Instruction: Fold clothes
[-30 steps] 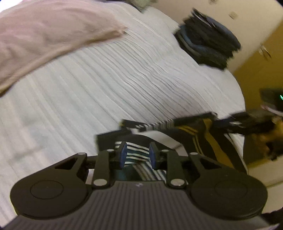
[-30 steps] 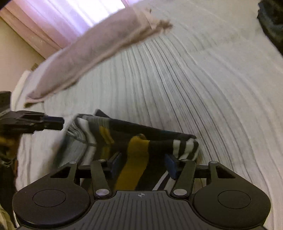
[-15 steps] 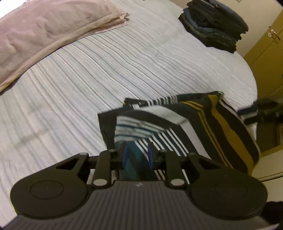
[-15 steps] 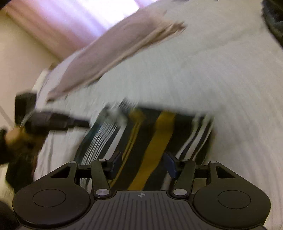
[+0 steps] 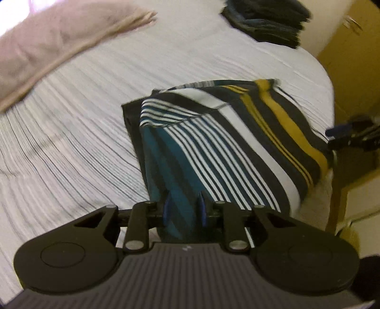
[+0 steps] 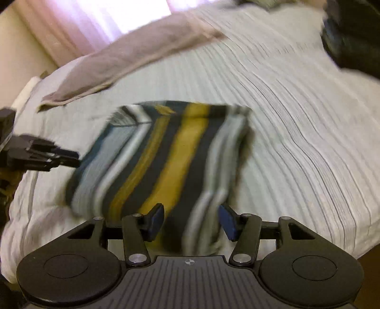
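A folded striped garment (image 5: pixel 225 147), in teal, white, black and mustard bands, lies flat on the white ribbed bed (image 5: pixel 71 142). My left gripper (image 5: pixel 184 209) has its pads close together on the garment's teal near edge. In the right wrist view that gripper (image 6: pixel 73 158) meets the left edge of the garment (image 6: pixel 178 154). My right gripper (image 6: pixel 192 221) is open, its blue pads wide apart over the garment's near end and not touching it. The left wrist view shows it (image 5: pixel 337 135) at the garment's mustard corner by the bed edge.
A pink-beige folded blanket (image 5: pixel 47 47) lies across the far left of the bed (image 6: pixel 296 142). A stack of dark folded clothes (image 5: pixel 268 21) sits at the far right corner. A yellow-brown cupboard door (image 5: pixel 351 59) stands past the bed's right edge.
The garment, held up and stretched between both grippers a second ago, now lies spread flat on the bed. Both grippers have drawn back toward its near edges.
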Tool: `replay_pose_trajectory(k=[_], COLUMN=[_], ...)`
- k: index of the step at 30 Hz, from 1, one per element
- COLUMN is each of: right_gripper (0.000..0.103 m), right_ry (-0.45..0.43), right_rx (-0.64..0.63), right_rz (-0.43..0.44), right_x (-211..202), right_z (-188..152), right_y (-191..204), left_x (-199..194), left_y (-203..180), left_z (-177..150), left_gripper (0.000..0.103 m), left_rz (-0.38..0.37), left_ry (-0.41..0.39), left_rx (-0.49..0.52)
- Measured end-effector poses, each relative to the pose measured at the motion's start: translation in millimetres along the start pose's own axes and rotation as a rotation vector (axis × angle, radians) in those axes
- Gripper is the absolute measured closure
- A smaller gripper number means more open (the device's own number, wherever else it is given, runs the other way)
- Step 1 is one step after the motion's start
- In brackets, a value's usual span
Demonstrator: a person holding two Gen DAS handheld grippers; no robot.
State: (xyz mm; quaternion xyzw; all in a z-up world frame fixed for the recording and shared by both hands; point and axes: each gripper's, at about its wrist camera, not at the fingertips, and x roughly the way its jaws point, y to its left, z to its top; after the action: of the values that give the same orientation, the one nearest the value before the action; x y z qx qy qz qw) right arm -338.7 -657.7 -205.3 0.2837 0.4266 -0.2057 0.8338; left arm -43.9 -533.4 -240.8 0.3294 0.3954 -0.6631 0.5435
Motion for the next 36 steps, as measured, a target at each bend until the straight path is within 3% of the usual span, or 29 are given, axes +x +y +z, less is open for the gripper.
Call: replay_pose_trajectory(k=[4,6,8,10,17,25,28,31,32,33,36], right_gripper=[0.046,0.015,0.014,0.014,0.014,0.014,0.025,0.027,0.032,0.048,0.063], right_ry=[0.005,0.005,0.001,0.025,0.182,0.163,0.158,0.15,0.148,0.147,0.144], right_rx=[-0.066,-0.107,-0.162,-0.248,-0.649,-1.057,-1.124,-1.168,-1.181,-1.161,-1.102], right_rz=[-0.061,-0.096,-0.13,-0.144,-0.296,-0.374,-0.408,-0.399,-0.394,-0.383,-0.351], right_x=[-4,-6,-8,-8,31,92,114,128,132,128,115], right_z=[-23,-31,-37,-40,-56,-91,-98,-97,-96,-90,-71], right_y=[42,59,72,83,107,115,112,100,96,95,92], left_x=[-16,-22,-28,-34,-26,18,29,39,42,45,51], left_y=[-26,-39,-52,-65,-102,-133,-137,-138,-139,-140,-144], left_z=[-22,-33,-44,-54,-82,-107,-109,-108,-107,-106,-103], left_gripper=[0.072,0.068,0.057,0.038,0.028,0.017,0.013,0.013,0.013,0.013,0.013], left_rz=[0.032,0.051,0.07,0.089,0.177,0.297,0.315,0.324,0.328,0.332,0.373], left_ry=[-0.038,-0.054,-0.07,-0.087,-0.126,-0.126,-0.131,-0.131,-0.127,-0.124,-0.133], left_rx=[0.142,0.214,0.286,0.359,0.569,0.85,0.872,0.863,0.867,0.873,0.925])
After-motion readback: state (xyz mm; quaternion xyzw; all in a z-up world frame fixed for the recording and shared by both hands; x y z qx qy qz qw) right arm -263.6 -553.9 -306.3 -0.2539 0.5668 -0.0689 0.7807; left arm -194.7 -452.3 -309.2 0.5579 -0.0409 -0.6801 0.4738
